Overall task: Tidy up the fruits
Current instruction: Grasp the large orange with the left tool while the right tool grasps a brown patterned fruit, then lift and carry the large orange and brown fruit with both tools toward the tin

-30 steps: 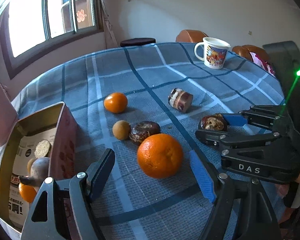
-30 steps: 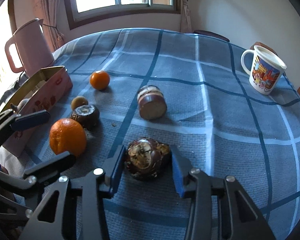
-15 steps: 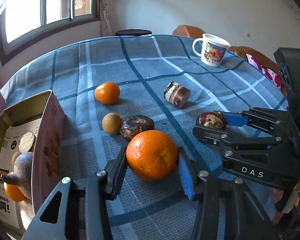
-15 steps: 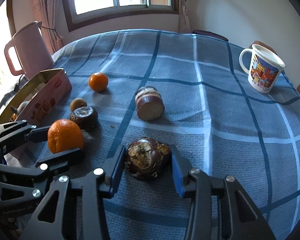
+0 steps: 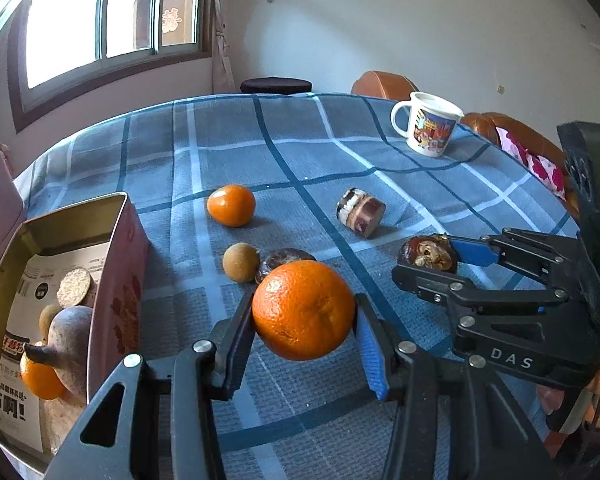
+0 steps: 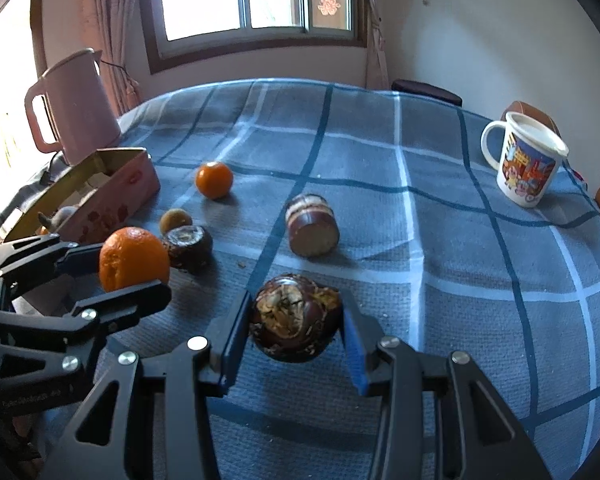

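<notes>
At the left stands the open tin box [image 5: 112, 216], with some fruit inside. Next to it the left gripper [image 5: 300, 344] is closed on a big orange [image 5: 304, 310], bright and with dimpled skin, above the checked cloth [image 5: 284, 160]. Further right, the right gripper [image 6: 294, 336] grips a dark brown fruit [image 6: 294, 322] with a dry, rough yellowish top, low over the cloth.
</notes>
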